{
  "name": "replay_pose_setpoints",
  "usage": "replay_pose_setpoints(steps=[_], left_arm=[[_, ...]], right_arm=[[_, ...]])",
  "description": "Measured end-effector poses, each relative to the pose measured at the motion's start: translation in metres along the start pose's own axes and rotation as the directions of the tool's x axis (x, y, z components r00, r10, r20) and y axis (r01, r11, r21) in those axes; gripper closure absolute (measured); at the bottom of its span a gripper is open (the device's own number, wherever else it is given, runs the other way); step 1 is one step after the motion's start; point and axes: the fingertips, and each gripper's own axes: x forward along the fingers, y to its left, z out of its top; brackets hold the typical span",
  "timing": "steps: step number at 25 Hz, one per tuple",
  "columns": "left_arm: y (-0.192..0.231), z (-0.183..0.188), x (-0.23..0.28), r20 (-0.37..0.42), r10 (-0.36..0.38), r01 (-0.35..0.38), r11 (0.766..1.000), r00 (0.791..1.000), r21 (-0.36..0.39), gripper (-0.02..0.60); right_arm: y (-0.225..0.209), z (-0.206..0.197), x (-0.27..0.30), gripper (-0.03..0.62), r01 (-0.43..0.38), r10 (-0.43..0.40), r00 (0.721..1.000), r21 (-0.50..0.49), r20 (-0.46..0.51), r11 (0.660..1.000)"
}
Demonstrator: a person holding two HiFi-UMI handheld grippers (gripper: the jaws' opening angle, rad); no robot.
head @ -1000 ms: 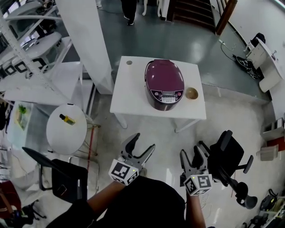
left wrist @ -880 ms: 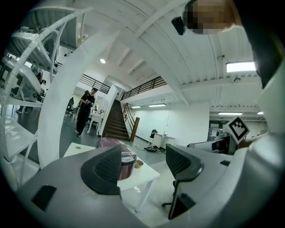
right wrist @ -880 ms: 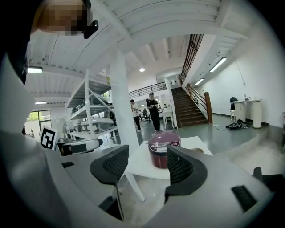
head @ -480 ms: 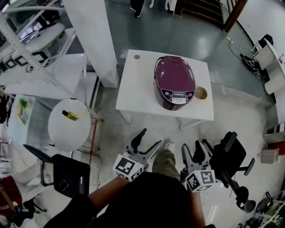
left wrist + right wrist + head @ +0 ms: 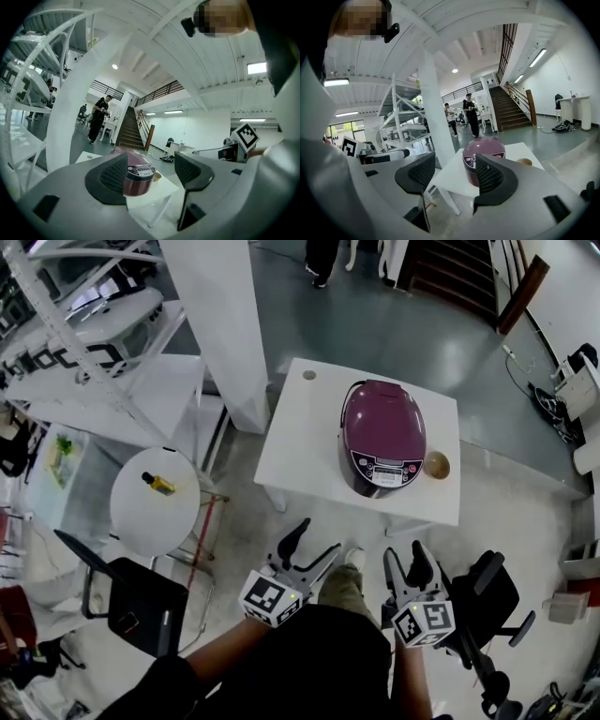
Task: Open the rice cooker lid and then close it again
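1. Pale floor surrounds a white table [image 5: 291,442] at twelve o'clock. The purple rice cooker [image 5: 382,432] sits on it, lid shut, with a bowl [image 5: 436,465] just beside it at three o'clock.
2. Opening seems not yet begun. The left gripper [image 5: 314,540] and right gripper [image 5: 405,559] hang well short of the table, jaws spread, empty.
3. Open floor lies ahead. A pillar [image 5: 225,324] stands at ten o'clock, an office chair [image 5: 487,601] at three.

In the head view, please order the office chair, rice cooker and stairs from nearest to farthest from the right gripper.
1. Office chair, just right of the right gripper.
2. Rice cooker, ahead on the table.
3. Stairs, far behind.
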Motion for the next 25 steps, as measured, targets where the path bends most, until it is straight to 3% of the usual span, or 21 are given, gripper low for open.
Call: replay_pose_setpoints(steps=[5, 17, 25], left_arm=[[0.010, 0.006, 0.028, -0.011, 0.059, -0.059, 0.998, 0.998, 0.002, 0.293], [0.028, 0.023, 0.136, 0.041, 0.170, -0.171, 0.985, 0.985, 0.007, 0.293], [0.031, 0.019, 0.175, 0.036, 0.256, -0.257, 0.966, 0.966, 0.011, 0.293]], right_arm=[[-0.021, 0.026, 0.032, 0.359, -0.071, 0.072, 0.997, -0.033, 0.022, 0.997], [-0.124, 0.061, 0.102, 0.359, -0.158, 0.157, 0.987, -0.059, -0.011, 0.986], [-0.147, 0.061, 0.138, 0.359, -0.281, 0.277, 0.959, -0.057, -0.065, 0.958]])
